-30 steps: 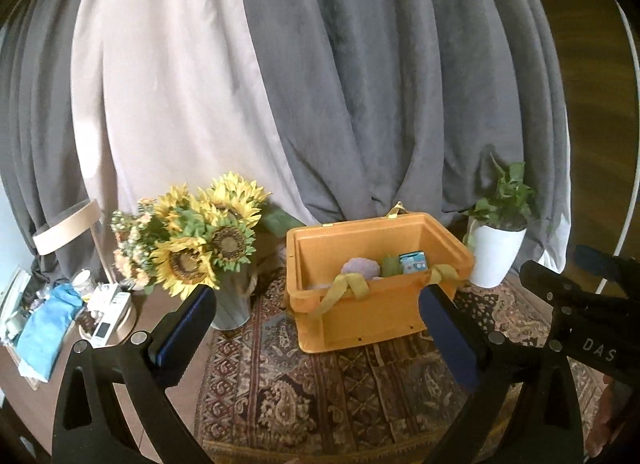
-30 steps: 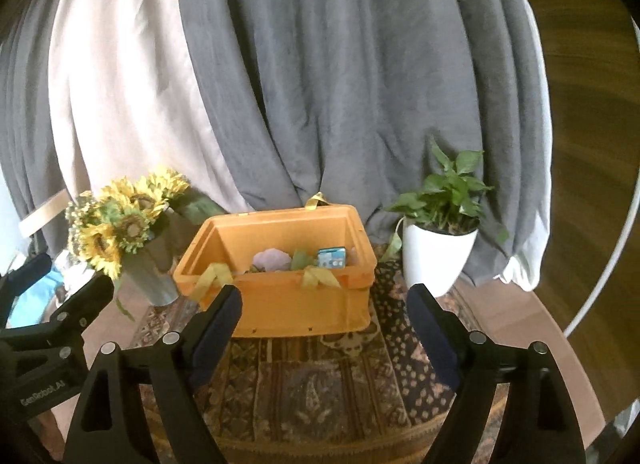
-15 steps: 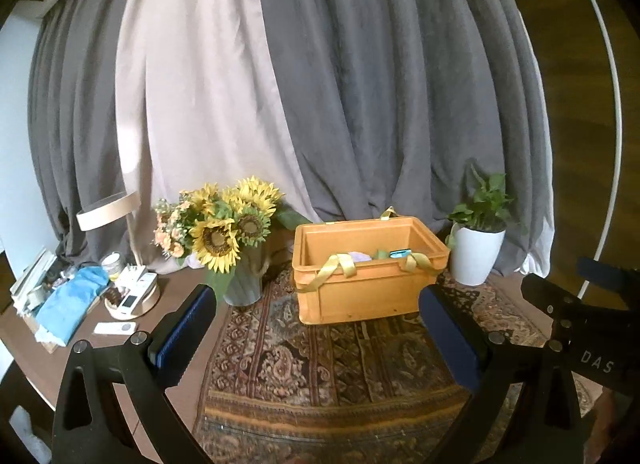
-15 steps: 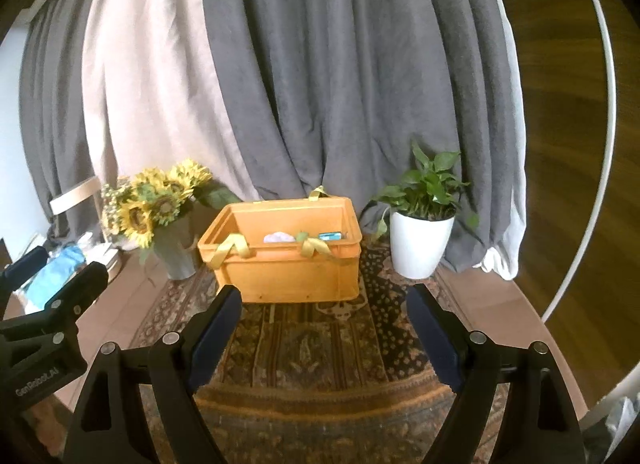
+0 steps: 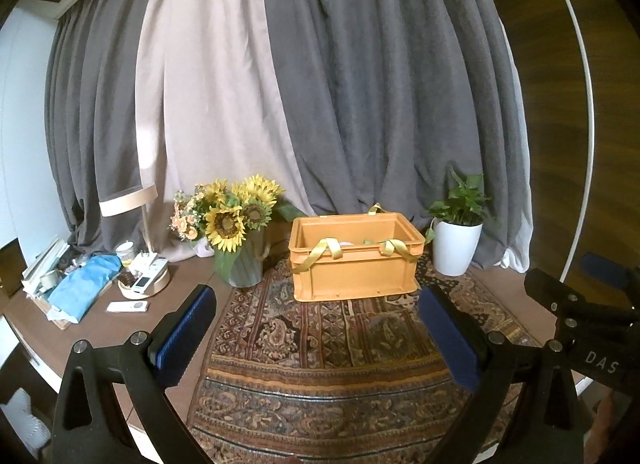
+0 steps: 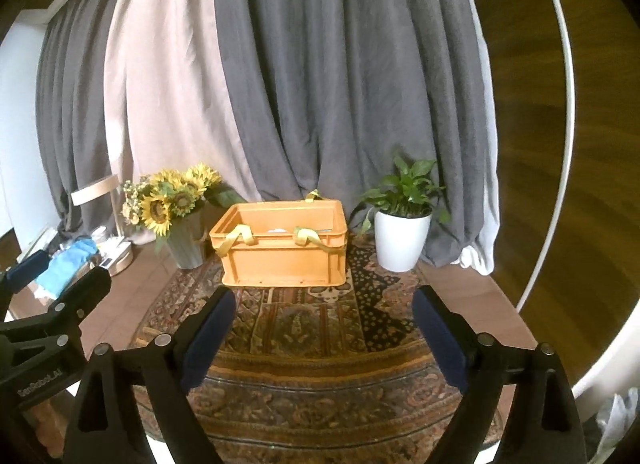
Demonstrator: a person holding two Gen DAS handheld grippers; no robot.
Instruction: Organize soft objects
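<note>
Closest to you, your left gripper (image 5: 318, 328) hangs over the near part of the patterned rug (image 5: 320, 364) with its blue-padded fingers (image 5: 186, 334) spread wide and nothing between them. Your right gripper (image 6: 320, 330) is held the same way beside it, fingers wide apart and empty; in the left wrist view part of it shows at the right edge, and in the right wrist view part of the left one shows at the left edge. Past both sets of fingertips, well apart from them, the orange crate (image 5: 354, 260) sits upright on the far half of the rug, with yellow ribbon handles (image 5: 326, 250) draped over its front rim. The soft objects (image 5: 348, 242) lie inside the crate; from this low angle you see only a pale sliver and a bit of green above the rim, too little to tell what they are. Just left of the crate stands a grey vase of sunflowers (image 5: 236, 216), and just right of it a green plant in a white pot (image 5: 456, 242). Further left on the wooden table (image 5: 100, 324) lie a blue cloth (image 5: 84, 286), a round tray of small items (image 5: 144, 284) and a white remote (image 5: 127, 307). Behind everything hang grey and beige curtains (image 5: 320, 84).
</note>
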